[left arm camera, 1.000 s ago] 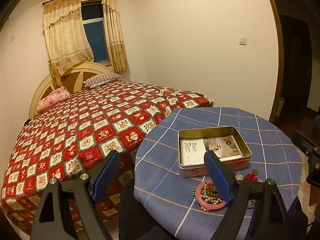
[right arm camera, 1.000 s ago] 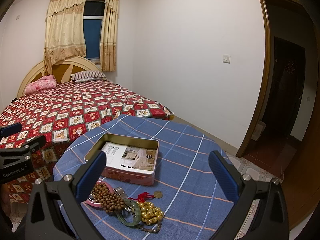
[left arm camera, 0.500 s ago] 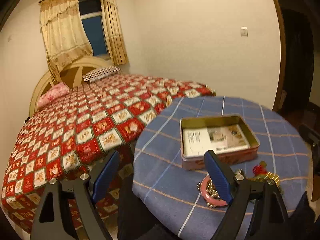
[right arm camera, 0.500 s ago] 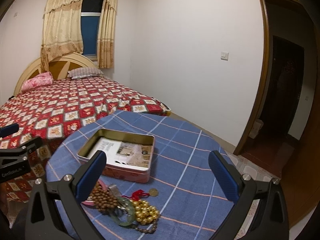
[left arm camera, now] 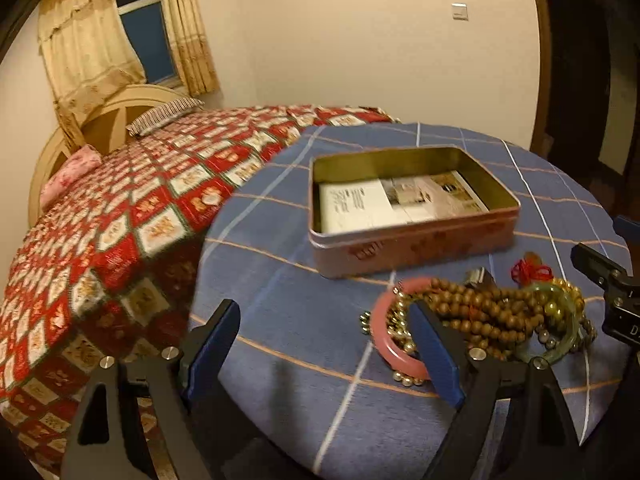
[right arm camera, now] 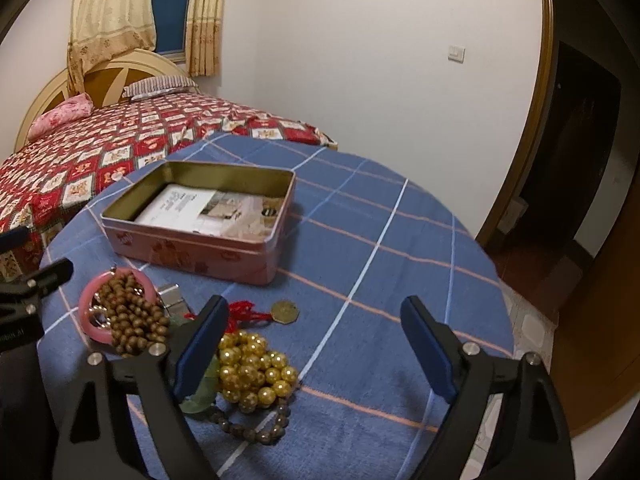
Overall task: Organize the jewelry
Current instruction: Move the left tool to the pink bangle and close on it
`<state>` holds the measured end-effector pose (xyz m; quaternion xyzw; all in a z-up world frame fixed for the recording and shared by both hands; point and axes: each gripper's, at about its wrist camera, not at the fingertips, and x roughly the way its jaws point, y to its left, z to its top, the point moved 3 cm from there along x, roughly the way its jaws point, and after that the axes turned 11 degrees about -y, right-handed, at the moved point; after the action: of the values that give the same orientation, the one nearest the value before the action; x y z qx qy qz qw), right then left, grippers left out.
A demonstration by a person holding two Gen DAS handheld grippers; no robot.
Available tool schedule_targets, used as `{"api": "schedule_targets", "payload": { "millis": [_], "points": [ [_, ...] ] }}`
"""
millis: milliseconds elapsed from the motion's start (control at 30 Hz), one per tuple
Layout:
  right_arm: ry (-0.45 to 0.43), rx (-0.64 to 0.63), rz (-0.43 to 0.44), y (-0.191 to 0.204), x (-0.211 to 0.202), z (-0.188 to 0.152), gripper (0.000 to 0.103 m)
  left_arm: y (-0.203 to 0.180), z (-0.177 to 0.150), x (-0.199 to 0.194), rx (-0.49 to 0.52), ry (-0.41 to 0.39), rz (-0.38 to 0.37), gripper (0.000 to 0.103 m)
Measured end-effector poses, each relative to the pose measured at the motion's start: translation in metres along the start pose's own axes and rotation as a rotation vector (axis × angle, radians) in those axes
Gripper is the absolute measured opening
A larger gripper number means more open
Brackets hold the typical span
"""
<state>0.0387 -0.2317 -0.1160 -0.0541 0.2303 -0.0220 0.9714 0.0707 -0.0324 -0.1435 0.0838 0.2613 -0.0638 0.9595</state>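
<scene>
This is a bedroom in a home: a wide bed under a red-and-white patchwork quilt (right arm camera: 92, 168) stands against a cream arched wooden headboard (right arm camera: 116, 70), with a striped pillow (right arm camera: 160, 86) and a pink one (right arm camera: 60, 116) at its head. Beige patterned curtains (left arm camera: 88, 52) hang beside a dark window (right arm camera: 172, 12), and plain pale walls carry a white light switch (right arm camera: 457, 53). Near the bed stands a round table draped in a blue checked cloth (right arm camera: 380, 248), and a brown-framed doorway (right arm camera: 536, 120) opens onto a dark room.
</scene>
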Motion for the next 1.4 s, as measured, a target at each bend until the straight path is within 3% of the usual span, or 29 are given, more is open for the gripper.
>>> {"api": "schedule_targets", "payload": {
  "millis": [200, 267, 300, 333, 400, 567, 767, 800, 900, 967, 1133, 1233, 1267, 1300, 1333, 1367, 1400],
  "points": [
    [0.010, 0.005, -0.002, 0.000, 0.004, -0.007, 0.089, -0.008, -0.013, 0.022, -0.015, 0.067, -0.059, 0.059],
    [0.009, 0.004, -0.001, 0.001, 0.006, -0.007, 0.089, -0.008, -0.015, 0.025, -0.032, 0.065, -0.078, 0.057],
    [0.008, 0.003, -0.001, 0.001, 0.006, -0.007, 0.089, -0.009, -0.015, 0.026, -0.040, 0.066, -0.090, 0.051],
    [0.007, 0.003, -0.001, 0.001, 0.005, -0.007, 0.089, -0.009, -0.014, 0.026, -0.046, 0.064, -0.101, 0.033],
    [0.007, 0.005, 0.001, 0.000, 0.006, -0.007, 0.089, -0.012, -0.015, 0.025, -0.048, 0.066, -0.130, 0.011],
    [0.008, 0.014, -0.009, -0.002, 0.010, -0.007, 0.089, -0.012, -0.013, 0.017, -0.054, 0.047, -0.159, 0.008],
    [0.010, 0.012, -0.018, -0.004, 0.012, -0.006, 0.089, -0.003, 0.005, -0.005, -0.071, -0.044, -0.150, 0.008],
    [0.010, 0.014, -0.020, -0.006, 0.012, -0.006, 0.089, -0.002, 0.010, -0.009, -0.067, -0.065, -0.142, 0.000],
    [0.010, 0.022, -0.023, -0.012, 0.012, -0.005, 0.089, 0.002, 0.022, -0.019, -0.065, -0.122, -0.127, 0.000],
    [0.011, 0.026, -0.024, -0.016, 0.012, -0.006, 0.083, 0.002, 0.024, -0.022, -0.050, -0.135, -0.129, 0.000],
    [0.030, 0.039, -0.016, -0.022, 0.015, -0.008, 0.080, 0.003, 0.015, -0.009, -0.062, -0.089, -0.138, 0.000],
    [0.031, 0.052, -0.006, -0.024, 0.013, -0.009, 0.080, 0.011, 0.009, 0.002, -0.083, -0.041, -0.086, 0.004],
    [0.032, 0.060, 0.009, -0.024, 0.013, -0.009, 0.080, 0.012, 0.008, 0.006, -0.092, -0.027, -0.082, 0.009],
    [0.032, 0.067, 0.031, -0.021, 0.012, -0.008, 0.080, 0.014, 0.005, 0.010, -0.109, -0.009, -0.084, 0.031],
    [0.028, 0.068, 0.043, -0.019, 0.012, -0.008, 0.080, 0.014, 0.003, 0.012, -0.122, -0.002, -0.086, 0.060],
    [0.023, 0.062, 0.050, -0.016, 0.011, -0.007, 0.080, 0.016, 0.001, 0.012, -0.139, -0.005, -0.087, 0.070],
    [0.019, 0.048, 0.053, -0.012, 0.010, -0.007, 0.080, 0.016, 0.000, 0.011, -0.147, -0.018, -0.089, 0.074]
  ]
}}
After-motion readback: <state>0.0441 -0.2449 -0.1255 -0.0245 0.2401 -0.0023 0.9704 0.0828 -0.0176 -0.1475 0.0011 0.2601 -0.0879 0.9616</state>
